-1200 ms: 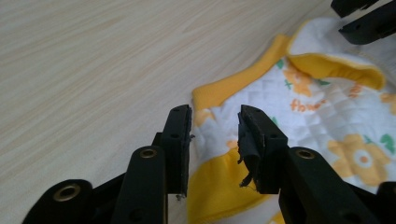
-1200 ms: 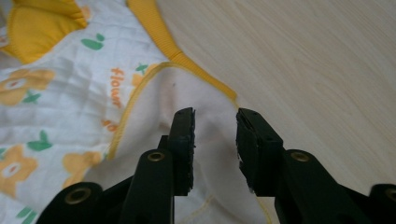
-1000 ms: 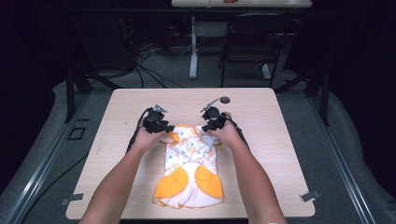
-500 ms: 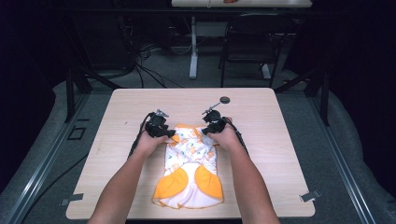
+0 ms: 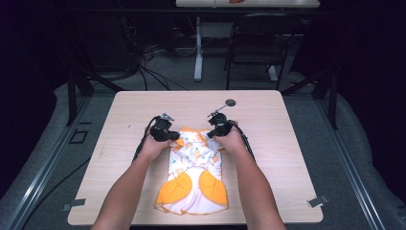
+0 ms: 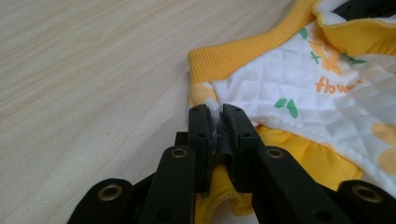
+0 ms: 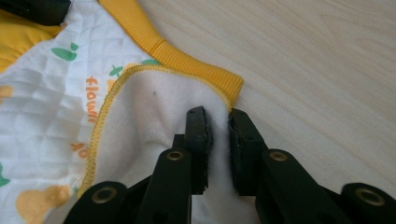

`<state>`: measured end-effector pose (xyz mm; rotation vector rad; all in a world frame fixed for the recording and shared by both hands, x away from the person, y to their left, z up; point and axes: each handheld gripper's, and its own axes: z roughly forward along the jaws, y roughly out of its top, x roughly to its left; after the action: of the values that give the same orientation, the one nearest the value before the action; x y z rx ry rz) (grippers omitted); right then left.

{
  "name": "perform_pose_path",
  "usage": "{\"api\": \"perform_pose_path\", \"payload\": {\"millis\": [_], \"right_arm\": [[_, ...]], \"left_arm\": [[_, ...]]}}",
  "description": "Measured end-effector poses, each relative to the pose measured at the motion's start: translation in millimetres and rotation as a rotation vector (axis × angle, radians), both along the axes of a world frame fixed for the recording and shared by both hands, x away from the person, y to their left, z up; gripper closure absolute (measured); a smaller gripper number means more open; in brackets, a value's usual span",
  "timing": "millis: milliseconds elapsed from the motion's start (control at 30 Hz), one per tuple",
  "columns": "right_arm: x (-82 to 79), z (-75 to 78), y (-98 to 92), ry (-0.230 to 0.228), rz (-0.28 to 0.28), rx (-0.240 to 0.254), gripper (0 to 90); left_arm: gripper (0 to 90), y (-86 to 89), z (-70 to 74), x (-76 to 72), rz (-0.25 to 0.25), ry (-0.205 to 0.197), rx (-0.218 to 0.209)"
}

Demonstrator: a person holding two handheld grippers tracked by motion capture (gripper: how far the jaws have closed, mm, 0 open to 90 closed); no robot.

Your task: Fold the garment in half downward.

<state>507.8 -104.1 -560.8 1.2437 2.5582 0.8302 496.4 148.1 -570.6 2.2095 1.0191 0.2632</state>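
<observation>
While the small quilted garment (image 5: pixel 194 170) lies flat on the desk (image 5: pixel 119 120), its long axis running from me toward the far edge, I hold its far end at both corners. My left claw (image 6: pixel 218 122) is pinched tight on the orange-banded corner, fabric caught between the jaws; my right claw (image 7: pixel 217 128) is clamped on the fleecy white lining at the opposite corner. The rest of the garment trails back toward me between my forearms, so I judge any lift or fold would draw it lengthwise, with neither hand nearer.
</observation>
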Motion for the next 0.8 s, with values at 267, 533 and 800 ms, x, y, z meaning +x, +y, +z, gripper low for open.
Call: {"api": "perform_pose_path", "payload": {"millis": [267, 533, 800], "right_arm": [[-6.9, 14.0, 3.1, -0.076, 0.055, -0.044, 83.7], [-14.2, 34.6, -4.2, -0.137, 0.080, 0.015, 83.7], [-22.1, 51.6, -10.6, -0.179, 0.092, 0.058, 83.7]], "left_arm": [[85.4, -0.9, 6.6, -1.3, 0.024, 0.000, 0.017], [85.7, 8.6, 27.9, -8.4, 0.025, -0.051, -0.016], [85.7, 11.8, 46.0, -15.4, 0.015, -0.098, -0.046]]}}
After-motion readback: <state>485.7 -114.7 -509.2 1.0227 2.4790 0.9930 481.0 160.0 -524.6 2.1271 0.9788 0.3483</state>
